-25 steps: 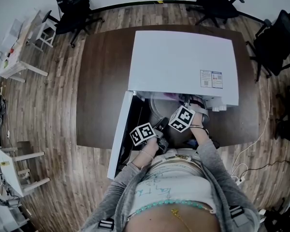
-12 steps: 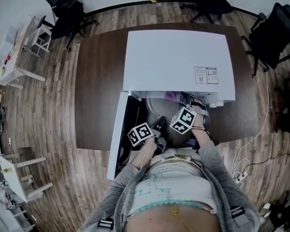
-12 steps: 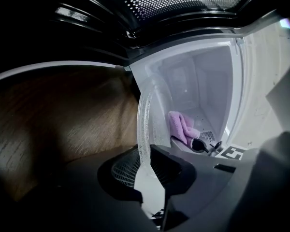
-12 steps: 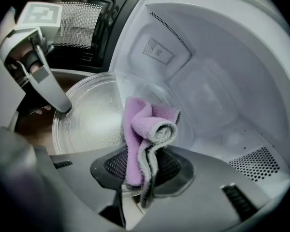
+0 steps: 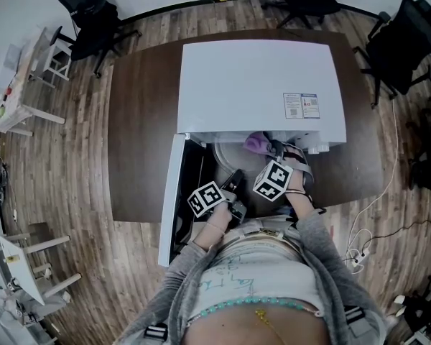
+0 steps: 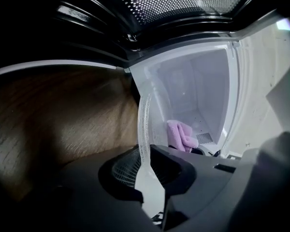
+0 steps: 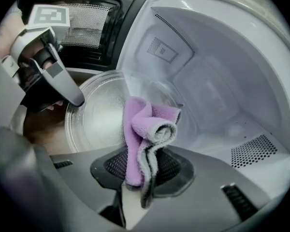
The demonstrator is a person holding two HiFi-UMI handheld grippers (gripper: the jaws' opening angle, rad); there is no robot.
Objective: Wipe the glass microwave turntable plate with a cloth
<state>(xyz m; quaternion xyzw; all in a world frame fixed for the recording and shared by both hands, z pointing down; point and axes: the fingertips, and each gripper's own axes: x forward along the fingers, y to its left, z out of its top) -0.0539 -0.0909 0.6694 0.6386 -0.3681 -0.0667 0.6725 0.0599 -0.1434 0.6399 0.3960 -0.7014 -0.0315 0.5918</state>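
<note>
Lilac cloth (image 7: 144, 124): folded, being pinched in the right tool (image 7: 142, 173), whose jaws are closing narrow on the fabric.
Left tool (image 6: 147, 170): jaws standing narrow, clamping the rim of the glass turntable plate (image 7: 99, 115).
Glass turntable plate: sitting at the mouth of the white microwave (image 5: 251, 85), partly out of the cavity; the cloth is hanging over its right part, contact unclear.
Door (image 5: 171, 200): hanging open at the left.
Worktop (image 5: 140, 121): dark wood, carrying the microwave.
Office chairs (image 5: 93, 13): standing beyond, on the plank floor (image 5: 65, 171).
</note>
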